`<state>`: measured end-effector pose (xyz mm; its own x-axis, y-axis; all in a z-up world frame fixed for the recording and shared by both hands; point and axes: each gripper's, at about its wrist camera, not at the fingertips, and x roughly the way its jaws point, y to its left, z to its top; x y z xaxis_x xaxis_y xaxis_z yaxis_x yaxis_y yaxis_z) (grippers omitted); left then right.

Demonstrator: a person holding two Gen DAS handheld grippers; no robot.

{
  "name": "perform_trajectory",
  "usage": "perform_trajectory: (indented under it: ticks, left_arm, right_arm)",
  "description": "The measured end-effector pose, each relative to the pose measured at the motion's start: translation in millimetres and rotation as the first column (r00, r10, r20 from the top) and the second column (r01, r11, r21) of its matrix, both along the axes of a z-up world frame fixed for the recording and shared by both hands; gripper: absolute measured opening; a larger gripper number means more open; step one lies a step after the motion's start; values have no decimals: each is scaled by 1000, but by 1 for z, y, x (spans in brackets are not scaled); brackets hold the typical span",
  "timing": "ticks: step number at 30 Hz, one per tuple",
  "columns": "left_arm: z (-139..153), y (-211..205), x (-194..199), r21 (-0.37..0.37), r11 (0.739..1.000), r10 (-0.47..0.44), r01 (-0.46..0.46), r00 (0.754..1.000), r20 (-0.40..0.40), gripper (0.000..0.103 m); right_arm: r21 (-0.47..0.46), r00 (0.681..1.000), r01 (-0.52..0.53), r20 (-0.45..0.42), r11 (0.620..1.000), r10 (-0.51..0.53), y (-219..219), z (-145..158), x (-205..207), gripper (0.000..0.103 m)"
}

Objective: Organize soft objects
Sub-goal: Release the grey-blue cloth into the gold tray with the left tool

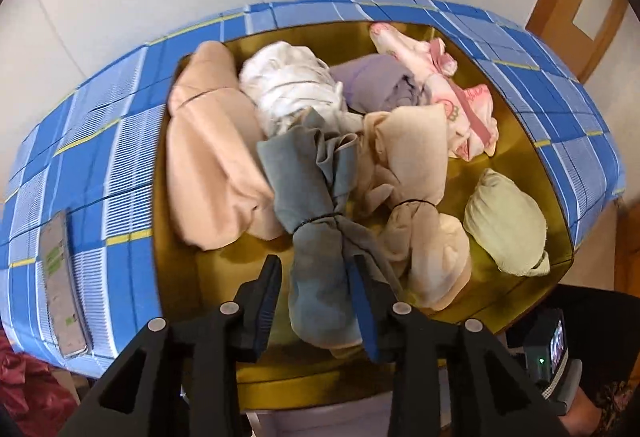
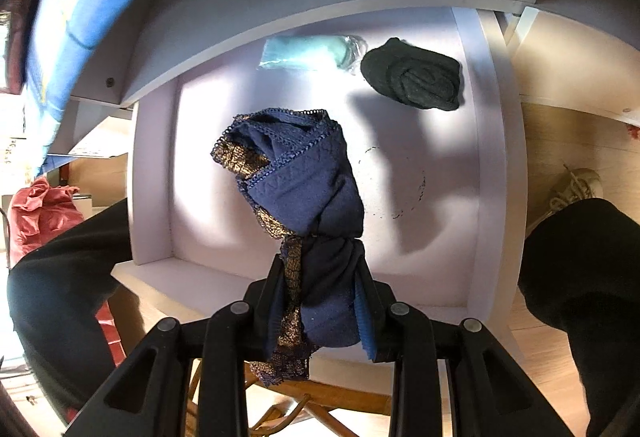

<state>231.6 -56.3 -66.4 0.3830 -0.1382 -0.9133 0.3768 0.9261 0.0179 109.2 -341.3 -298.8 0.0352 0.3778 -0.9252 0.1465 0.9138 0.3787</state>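
Note:
In the left wrist view my left gripper [image 1: 317,269] is shut on a grey-blue cloth bundle [image 1: 320,213] tied with a black band, over a gold box [image 1: 208,273] that holds several rolled garments: a peach one [image 1: 208,157], a white one [image 1: 288,85], a lilac one [image 1: 376,81], a pink one [image 1: 452,93], a beige tied one [image 1: 416,173], a pale green one [image 1: 504,221]. In the right wrist view my right gripper [image 2: 320,269] is shut on a navy lace-trimmed bundle [image 2: 304,189], held above an open white drawer [image 2: 492,157].
The gold box sits on a blue checked bed cover [image 1: 100,157] with a grey remote [image 1: 60,277] at its left. The drawer holds a dark rolled sock [image 2: 412,75] and a teal packet [image 2: 304,51]. My dark trouser legs [image 2: 580,277] flank the drawer.

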Motion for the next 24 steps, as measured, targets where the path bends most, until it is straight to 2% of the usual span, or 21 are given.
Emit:
perform_trajectory:
  ticks: [4,7,13,19,22,24]
  left_arm:
    - [10,11,-20,-48,999,17,-15,999,44,35]
    - [18,21,-37,-118,993,43,-32,995,91,35]
    - [23,36,-83,-264,964,67,-19,982,176,35]
    - [10,33,-135,-306,951,43,37,967,250,35]
    - [-1,26,-156,-295,953,10,69,966,260,35]
    - [-10,20,-166,-276,957,-10,83,967,253,35]
  right_arm:
    - [20,1000,6,25,1000,-6,-5,3,-11,31]
    - [47,999,24,42,999,-26,-16,7,-17,31]
    - [116,994,54,90,992,-65,-37,32,-34,31]
    - [150,986,68,139,986,-89,-50,56,-48,31]
    - [148,983,73,158,986,-97,-57,72,-57,31]
    - [151,980,75,169,986,-101,-58,94,-62,31]
